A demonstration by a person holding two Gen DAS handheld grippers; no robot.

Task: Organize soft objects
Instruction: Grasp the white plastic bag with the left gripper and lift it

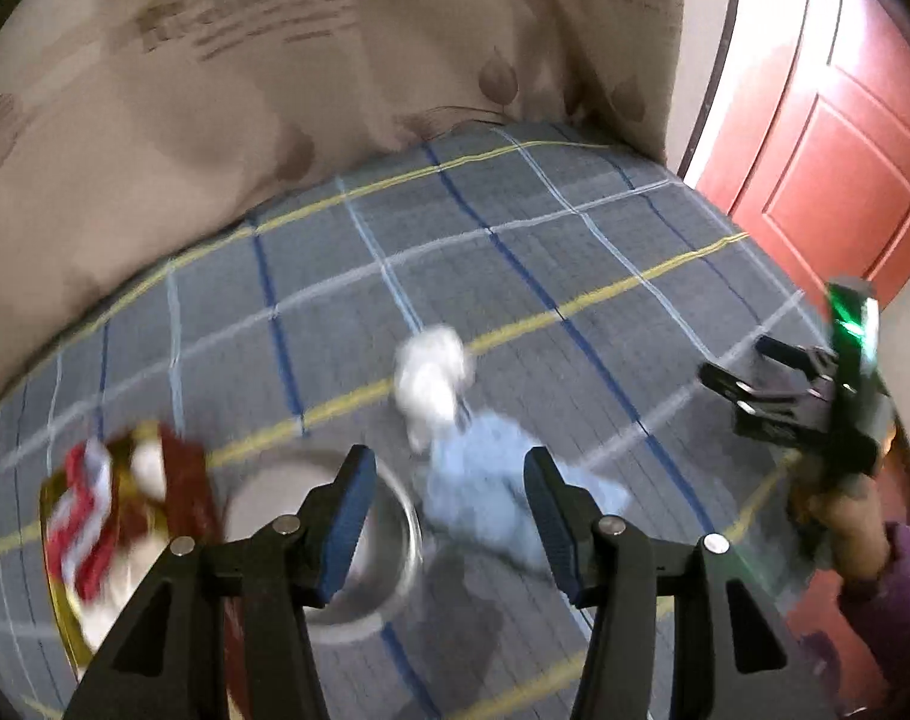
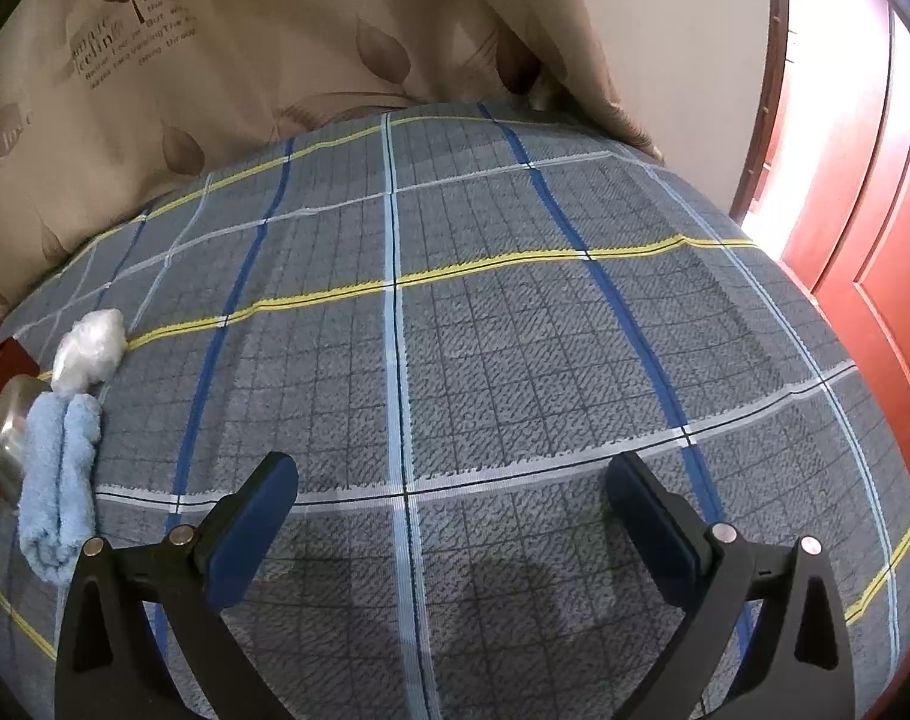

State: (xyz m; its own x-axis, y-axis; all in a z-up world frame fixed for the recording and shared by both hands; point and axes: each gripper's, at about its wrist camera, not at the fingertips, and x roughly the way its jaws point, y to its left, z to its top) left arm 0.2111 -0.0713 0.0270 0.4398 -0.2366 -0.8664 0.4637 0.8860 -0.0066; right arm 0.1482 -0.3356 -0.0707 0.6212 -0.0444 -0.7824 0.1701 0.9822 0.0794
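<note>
Left wrist view motion-blurred throughout, red box left of bowl smeared, print unreadable, bowl partly behind left tool, box cut by right wrist view's left edge.

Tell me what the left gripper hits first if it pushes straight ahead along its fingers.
Most likely the light blue towel, which lies between the open fingers of the left gripper in its own blurred view. The white plastic wad sits just beyond. The metal bowl lies slightly left; depth is uncertain.
</note>
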